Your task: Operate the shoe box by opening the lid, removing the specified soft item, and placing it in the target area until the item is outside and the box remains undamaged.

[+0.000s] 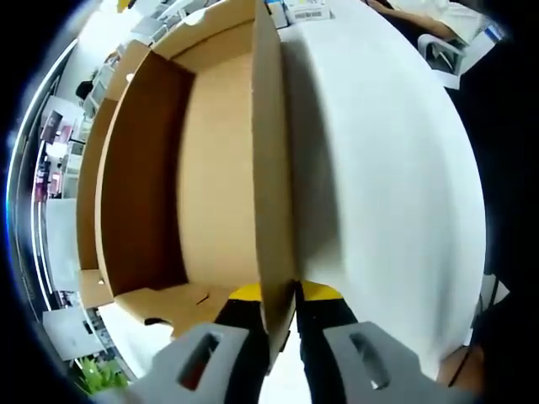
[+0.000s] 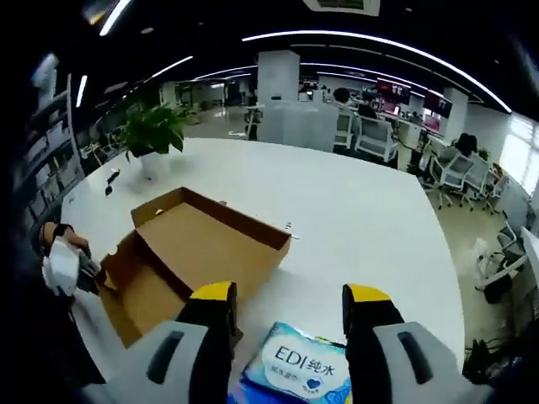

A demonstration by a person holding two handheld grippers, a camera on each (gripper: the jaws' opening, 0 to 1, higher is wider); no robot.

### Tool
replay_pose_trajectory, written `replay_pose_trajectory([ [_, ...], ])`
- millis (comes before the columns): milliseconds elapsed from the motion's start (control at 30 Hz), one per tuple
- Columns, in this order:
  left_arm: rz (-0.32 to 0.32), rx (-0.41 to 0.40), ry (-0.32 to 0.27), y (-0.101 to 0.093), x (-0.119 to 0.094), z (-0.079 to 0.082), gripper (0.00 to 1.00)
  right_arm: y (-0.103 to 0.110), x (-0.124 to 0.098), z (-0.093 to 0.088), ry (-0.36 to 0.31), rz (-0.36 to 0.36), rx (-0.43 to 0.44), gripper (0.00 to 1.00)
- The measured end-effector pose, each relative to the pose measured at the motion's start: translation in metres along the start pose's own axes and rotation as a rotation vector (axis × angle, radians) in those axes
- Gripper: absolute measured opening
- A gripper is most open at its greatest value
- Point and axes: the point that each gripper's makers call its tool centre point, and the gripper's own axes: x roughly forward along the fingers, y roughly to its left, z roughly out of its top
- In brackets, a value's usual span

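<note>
From my left gripper view, the open brown cardboard shoe box runs past the top edge, and its upright side wall hides the inner faces of my fingers. In the right gripper view, the light-blue soft tissue pack is cut off at the bottom (only "EDI" reads clearly). The small dark object on the white counter is too small to identify.
</note>
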Motion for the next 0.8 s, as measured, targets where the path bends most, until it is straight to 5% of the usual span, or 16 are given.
replay_pose_trajectory([
  [300, -0.001, 0.000, -0.003, 0.000, 0.000, 0.000, 0.09, 0.018, 0.054, 0.012, 0.123, -0.029, -0.039, 0.57],
  [533, -0.003, -0.001, -0.005, 0.000, 0.000, 0.000, 0.09, 0.022, 0.066, 0.017, 0.144, -0.039, -0.046, 0.63],
  [567, -0.003, 0.000, -0.004, 0.002, 0.001, 0.000, 0.09, 0.013, 0.086, 0.016, 0.201, -0.059, -0.031, 0.65],
  [800, -0.005, 0.002, -0.009, 0.004, 0.002, 0.001, 0.09, 0.002, 0.106, -0.006, 0.308, -0.126, -0.087, 0.66],
])
